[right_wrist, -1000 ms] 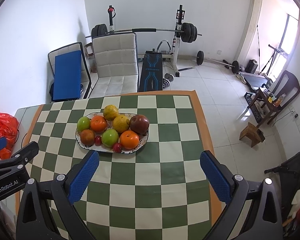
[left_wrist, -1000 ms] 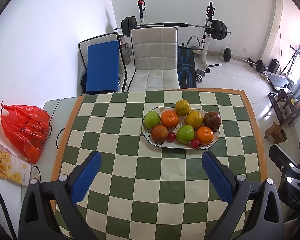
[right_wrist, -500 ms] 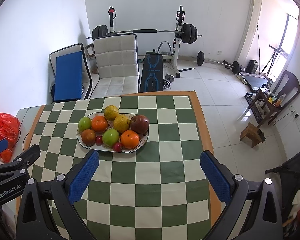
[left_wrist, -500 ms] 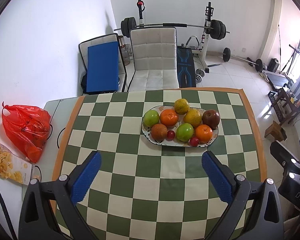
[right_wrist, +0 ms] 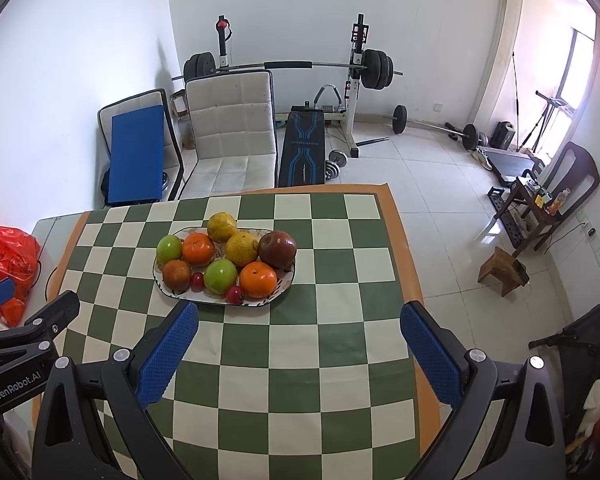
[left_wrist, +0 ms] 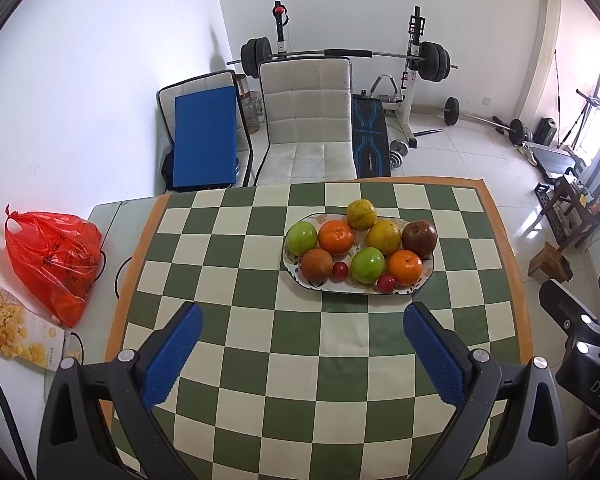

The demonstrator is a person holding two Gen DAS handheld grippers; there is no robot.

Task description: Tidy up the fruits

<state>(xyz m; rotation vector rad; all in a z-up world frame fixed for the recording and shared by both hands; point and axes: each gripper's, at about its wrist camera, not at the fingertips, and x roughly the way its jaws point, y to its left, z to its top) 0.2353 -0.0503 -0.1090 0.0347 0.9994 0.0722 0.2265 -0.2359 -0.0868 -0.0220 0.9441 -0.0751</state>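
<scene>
An oval patterned plate [left_wrist: 427,274] [right_wrist: 288,278] stands on the green-and-cream checkered table, heaped with fruit: two green apples [left_wrist: 301,237], two oranges [left_wrist: 336,236], a dark red apple [left_wrist: 419,238] [right_wrist: 277,249], yellowish citrus and small red fruits. My left gripper [left_wrist: 302,354] hangs open above the near part of the table, well short of the plate, with nothing between its blue pads. My right gripper [right_wrist: 299,350] is open too, holding nothing, with the plate ahead and to its left.
A red plastic bag [left_wrist: 54,256] and a snack packet [left_wrist: 16,330] lie left of the checkered cloth. A white chair [left_wrist: 306,120] stands behind the table's far edge, with a weight bench and barbell rack beyond. The table edge drops off at the right [right_wrist: 414,280].
Both grippers have drifted back a little from the plate, and the fruit looks slightly farther away. Nothing has been taken hold of; both stay open.
</scene>
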